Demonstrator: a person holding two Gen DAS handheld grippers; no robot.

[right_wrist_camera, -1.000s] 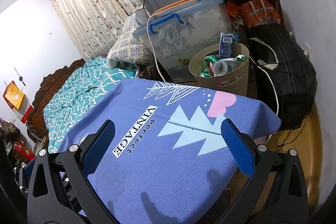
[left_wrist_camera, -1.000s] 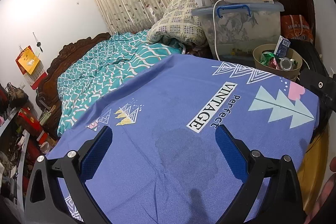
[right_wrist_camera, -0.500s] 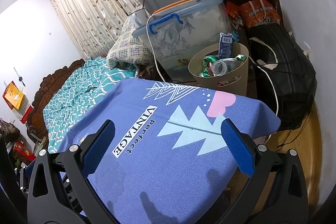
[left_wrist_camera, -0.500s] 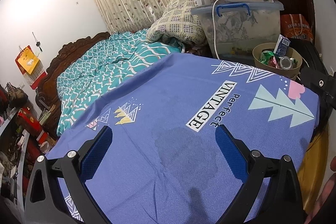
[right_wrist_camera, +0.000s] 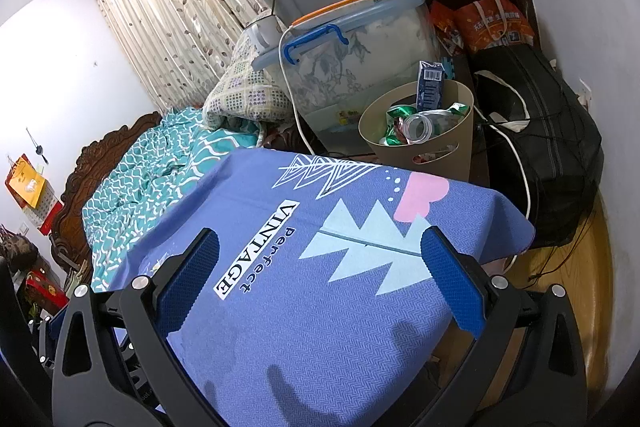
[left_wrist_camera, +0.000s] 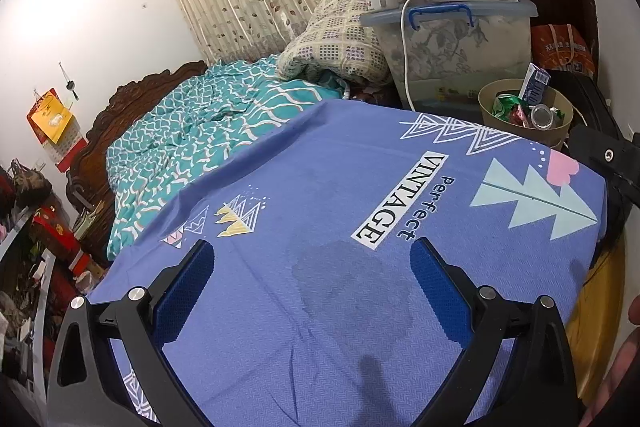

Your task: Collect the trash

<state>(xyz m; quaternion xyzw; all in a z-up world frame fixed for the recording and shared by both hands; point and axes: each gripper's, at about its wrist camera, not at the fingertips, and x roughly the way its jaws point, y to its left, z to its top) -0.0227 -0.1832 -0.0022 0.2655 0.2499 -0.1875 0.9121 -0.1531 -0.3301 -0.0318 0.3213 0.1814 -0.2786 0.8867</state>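
A beige waste bin [right_wrist_camera: 432, 151] stands past the far edge of the blue-cloth table [right_wrist_camera: 320, 307]. It holds a blue carton [right_wrist_camera: 430, 87], a clear plastic bottle [right_wrist_camera: 420, 127] and green and red wrappers. The bin also shows in the left wrist view [left_wrist_camera: 524, 115]. My left gripper [left_wrist_camera: 312, 279] is open and empty, low over the blue cloth [left_wrist_camera: 320, 187]. My right gripper [right_wrist_camera: 320, 267] is open and empty over the same cloth, nearer the bin.
Stacked clear storage boxes [right_wrist_camera: 352, 35] with a white cable stand behind the bin. A black bag [right_wrist_camera: 536, 147] sits to its right. A bed with a teal cover [left_wrist_camera: 192, 131] and a folded quilt [left_wrist_camera: 340, 43] lies left of the table.
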